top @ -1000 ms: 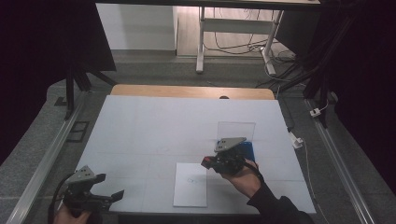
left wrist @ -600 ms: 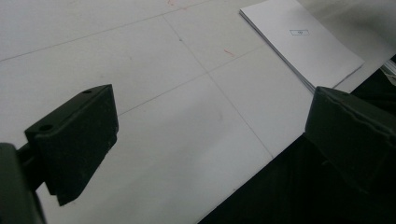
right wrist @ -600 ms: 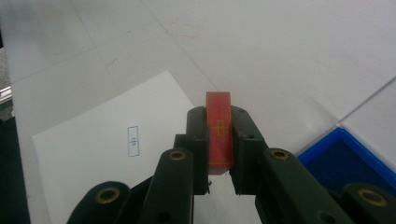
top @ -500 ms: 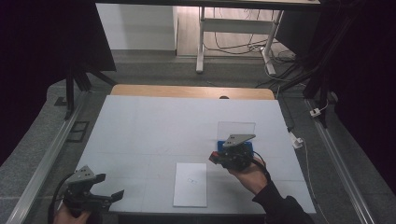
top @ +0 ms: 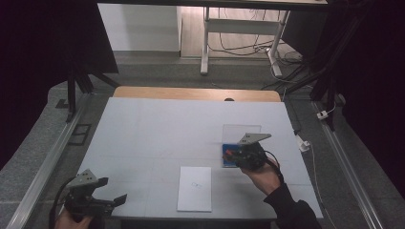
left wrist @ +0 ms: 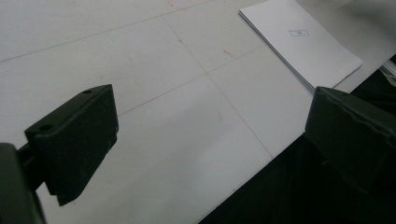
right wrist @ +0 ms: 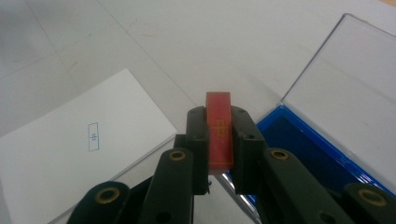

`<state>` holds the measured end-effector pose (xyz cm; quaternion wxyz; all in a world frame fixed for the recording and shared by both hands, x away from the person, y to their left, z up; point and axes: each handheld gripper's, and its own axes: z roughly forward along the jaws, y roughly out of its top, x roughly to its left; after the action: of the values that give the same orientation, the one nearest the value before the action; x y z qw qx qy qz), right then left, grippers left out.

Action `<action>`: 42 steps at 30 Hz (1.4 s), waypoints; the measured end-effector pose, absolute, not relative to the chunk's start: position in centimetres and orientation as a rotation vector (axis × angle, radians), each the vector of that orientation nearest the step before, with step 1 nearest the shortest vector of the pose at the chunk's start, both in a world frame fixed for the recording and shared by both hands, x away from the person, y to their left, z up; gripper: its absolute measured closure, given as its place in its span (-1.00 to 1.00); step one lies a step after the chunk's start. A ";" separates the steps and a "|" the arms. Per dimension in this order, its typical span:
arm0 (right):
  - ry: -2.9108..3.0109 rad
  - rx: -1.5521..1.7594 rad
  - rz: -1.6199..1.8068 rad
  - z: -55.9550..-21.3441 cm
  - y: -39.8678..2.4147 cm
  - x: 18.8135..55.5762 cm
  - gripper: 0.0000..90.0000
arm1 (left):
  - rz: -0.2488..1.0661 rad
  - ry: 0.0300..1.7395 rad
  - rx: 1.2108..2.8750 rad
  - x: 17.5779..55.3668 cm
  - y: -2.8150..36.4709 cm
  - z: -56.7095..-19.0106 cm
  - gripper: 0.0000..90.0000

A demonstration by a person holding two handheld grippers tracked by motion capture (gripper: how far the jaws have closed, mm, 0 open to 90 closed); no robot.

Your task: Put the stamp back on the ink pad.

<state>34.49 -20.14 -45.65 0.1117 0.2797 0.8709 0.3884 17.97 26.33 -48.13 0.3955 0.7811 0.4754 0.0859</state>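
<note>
We see the right tongs (right wrist: 219,140) clamped tight on a small red stamp block (right wrist: 219,130), which stands upright between the two black jaws with a yellow mark on its visible face. In the high view the right tongs (top: 235,155) sit at about four o'clock on the white desk (top: 157,129), held by a hand (top: 262,176) coming up from the bottom edge. They hover right at the blue ink pad (right wrist: 308,154), whose clear lid (right wrist: 345,93) lies flipped open at the pad's twelve o'clock side in the high view. From the right gripper view the pad sits at about three o'clock of the stamp, and we cannot tell whether the stamp touches it.

A white sheet of paper (top: 195,188) lies flat at the desk's six o'clock, bearing a small rectangular mark (right wrist: 93,136).

The left tongs (top: 102,202) rest at about seven o'clock, near the desk's front edge, jaws spread wide with nothing between them. The left gripper view shows the paper (left wrist: 303,42) well apart at one o'clock.
</note>
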 end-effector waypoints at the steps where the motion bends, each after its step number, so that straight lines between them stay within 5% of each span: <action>1: 2.554 0.822 1.142 -45.7 -20.2 34.5 0.76 | 0.218 1.205 1.981 18.0 26.3 -48.1 -0.93; 42: 2.470 0.983 0.989 -47.0 -23.9 37.8 0.76 | 0.218 1.202 1.980 18.0 26.3 -48.1 -0.93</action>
<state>37.76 -23.93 -47.02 0.1521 0.3427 0.8606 0.3447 17.96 26.33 -48.13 0.3962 0.7813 0.4745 0.0859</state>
